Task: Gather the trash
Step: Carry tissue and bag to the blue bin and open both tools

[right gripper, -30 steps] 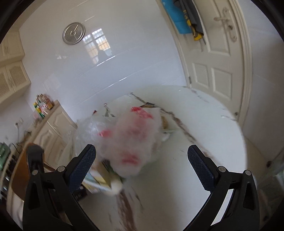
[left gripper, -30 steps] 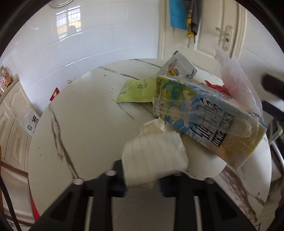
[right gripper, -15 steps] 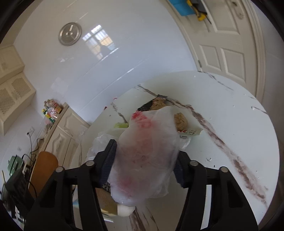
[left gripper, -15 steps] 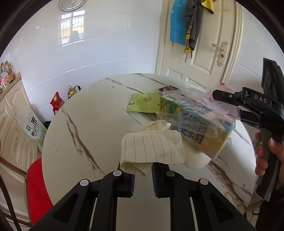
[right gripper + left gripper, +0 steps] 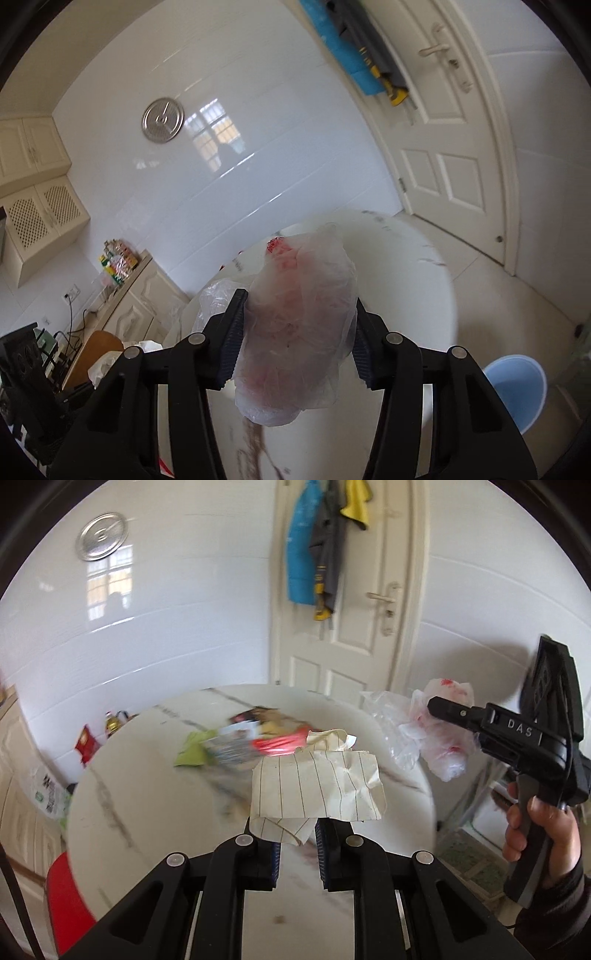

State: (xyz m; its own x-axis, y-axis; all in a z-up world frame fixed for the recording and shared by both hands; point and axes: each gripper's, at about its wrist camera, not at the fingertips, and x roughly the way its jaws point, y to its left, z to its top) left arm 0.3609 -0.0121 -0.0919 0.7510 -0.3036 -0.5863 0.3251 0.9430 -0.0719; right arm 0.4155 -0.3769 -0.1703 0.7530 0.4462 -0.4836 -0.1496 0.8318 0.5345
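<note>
My left gripper [image 5: 296, 843] is shut on a crumpled sheet of lined paper [image 5: 317, 788] and holds it above the round white table [image 5: 122, 805]. My right gripper [image 5: 297, 341] is shut on a clear plastic bag with red print [image 5: 299, 332], lifted off the table; the bag also shows in the left wrist view [image 5: 439, 731], at the right gripper's tip [image 5: 436, 704]. More trash lies blurred on the table: a green wrapper [image 5: 192, 753], a carton [image 5: 232, 746] and a red wrapper [image 5: 279, 746].
A light blue bin [image 5: 517, 391] stands on the floor at the right of the table. A red chair [image 5: 66, 897] is at the table's left. A white door [image 5: 365, 602] with hanging clothes is behind. A cabinet [image 5: 140, 295] stands along the left wall.
Both grippers have lifted up and away from the table with their loads. The right gripper shut on the plastic bag and raised it. The carton dropped back among the trash.
</note>
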